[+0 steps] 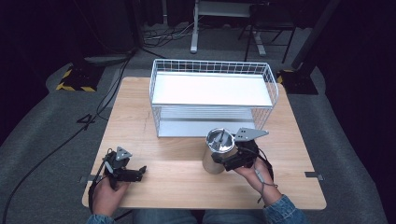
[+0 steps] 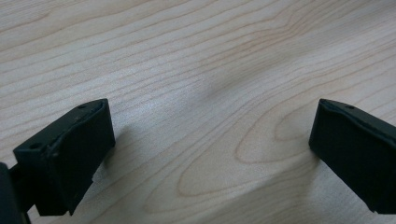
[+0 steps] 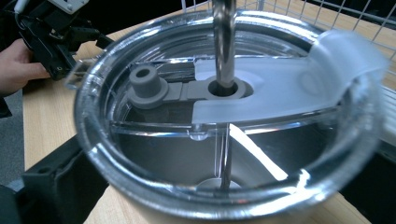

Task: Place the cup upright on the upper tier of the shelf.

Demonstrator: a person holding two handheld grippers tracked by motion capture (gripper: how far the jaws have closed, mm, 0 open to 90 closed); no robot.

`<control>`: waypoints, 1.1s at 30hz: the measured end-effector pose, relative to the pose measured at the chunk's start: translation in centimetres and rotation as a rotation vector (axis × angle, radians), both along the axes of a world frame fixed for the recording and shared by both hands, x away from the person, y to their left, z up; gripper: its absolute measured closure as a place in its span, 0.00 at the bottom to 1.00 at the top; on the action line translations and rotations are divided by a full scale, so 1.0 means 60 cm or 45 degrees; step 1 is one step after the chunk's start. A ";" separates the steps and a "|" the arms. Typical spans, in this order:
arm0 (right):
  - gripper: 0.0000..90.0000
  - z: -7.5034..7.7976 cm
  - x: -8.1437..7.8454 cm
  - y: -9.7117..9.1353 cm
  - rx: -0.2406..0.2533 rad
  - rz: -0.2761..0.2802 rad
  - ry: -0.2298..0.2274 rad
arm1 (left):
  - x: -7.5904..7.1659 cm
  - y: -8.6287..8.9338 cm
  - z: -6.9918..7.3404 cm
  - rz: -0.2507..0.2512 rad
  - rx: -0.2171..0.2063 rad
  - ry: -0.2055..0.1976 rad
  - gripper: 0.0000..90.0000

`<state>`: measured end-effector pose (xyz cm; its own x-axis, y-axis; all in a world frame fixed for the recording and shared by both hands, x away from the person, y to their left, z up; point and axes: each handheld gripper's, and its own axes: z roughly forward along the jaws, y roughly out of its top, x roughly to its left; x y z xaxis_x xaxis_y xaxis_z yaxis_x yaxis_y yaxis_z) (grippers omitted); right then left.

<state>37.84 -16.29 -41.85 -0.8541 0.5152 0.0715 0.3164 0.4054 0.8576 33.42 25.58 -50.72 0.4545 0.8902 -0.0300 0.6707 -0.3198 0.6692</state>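
My right gripper (image 1: 225, 162) is clenched around the steel tumbler (image 1: 217, 150), low and centre in the high view, before the wire rack (image 1: 212, 95). Rigid, slick metal, probably weighty; I'd grasp mid-wall, not the clear lid (image 3: 233, 107). My left gripper (image 1: 135, 173) rests released on the surface (image 1: 177, 179).

A wooden table (image 1: 140, 121) stands on grey carpet (image 1: 42, 121) in a dark room, cables (image 1: 163, 35) behind.

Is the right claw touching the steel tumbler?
Touching. In the high view the right claw clamps the steel tumbler's side; the right gripper view shows its jaws pressed against the wall below the rim.
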 end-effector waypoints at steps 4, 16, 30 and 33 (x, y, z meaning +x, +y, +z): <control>0.00 -0.009 0.004 0.006 0.000 -0.004 0.009 | 0.000 0.000 0.000 0.001 -0.001 0.000 0.01; 0.03 -0.015 0.005 0.009 -0.043 0.004 -0.008 | 0.000 0.000 0.000 0.000 0.000 0.000 0.01; 0.04 -0.007 0.002 0.012 -0.084 0.011 -0.035 | 0.000 0.000 0.000 0.000 0.000 0.000 0.01; 0.04 -0.004 0.001 0.012 -0.074 0.022 -0.010 | 0.000 0.000 0.000 0.000 0.000 0.000 0.01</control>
<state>37.91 -15.59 -42.12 -0.8635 0.5032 0.0349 0.3019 0.4600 0.8350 33.42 25.58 -50.72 0.4544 0.8903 -0.0301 0.6707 -0.3197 0.6693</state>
